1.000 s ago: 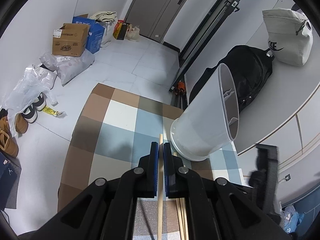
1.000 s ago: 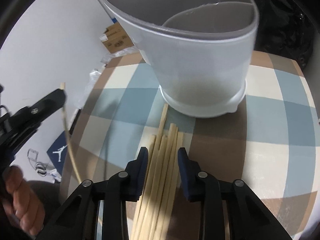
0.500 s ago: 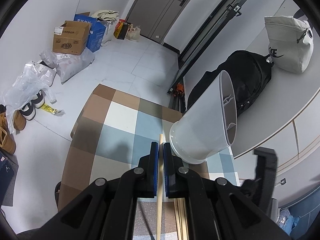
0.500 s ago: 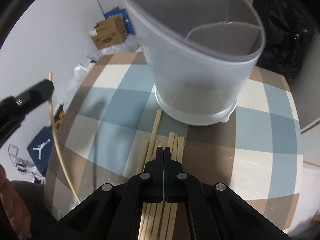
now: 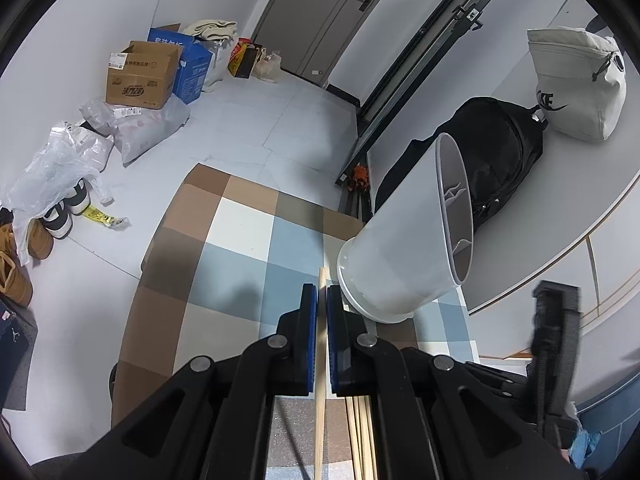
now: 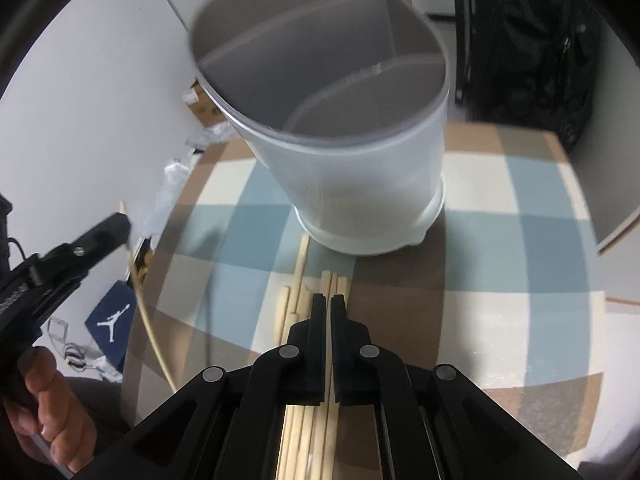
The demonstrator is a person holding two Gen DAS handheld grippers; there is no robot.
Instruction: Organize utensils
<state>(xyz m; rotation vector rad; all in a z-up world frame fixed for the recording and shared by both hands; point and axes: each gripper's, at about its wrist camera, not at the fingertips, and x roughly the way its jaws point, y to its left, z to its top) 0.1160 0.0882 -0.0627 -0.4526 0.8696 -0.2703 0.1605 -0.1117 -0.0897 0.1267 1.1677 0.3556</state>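
Wooden chopstick (image 5: 321,344) sits clamped in your left gripper (image 5: 321,300), its long axis running toward the white holder (image 6: 352,160) just ahead. Your right gripper (image 6: 330,308) has just closed on one stick from the pile (image 6: 298,300) beneath. Holder compartments' bottoms are hidden.

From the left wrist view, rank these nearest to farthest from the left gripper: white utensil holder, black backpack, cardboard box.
1. White utensil holder, on the checked tablecloth just right of the left gripper.
2. Black backpack, behind the holder to the right.
3. Cardboard box, far left on the floor by the wall.
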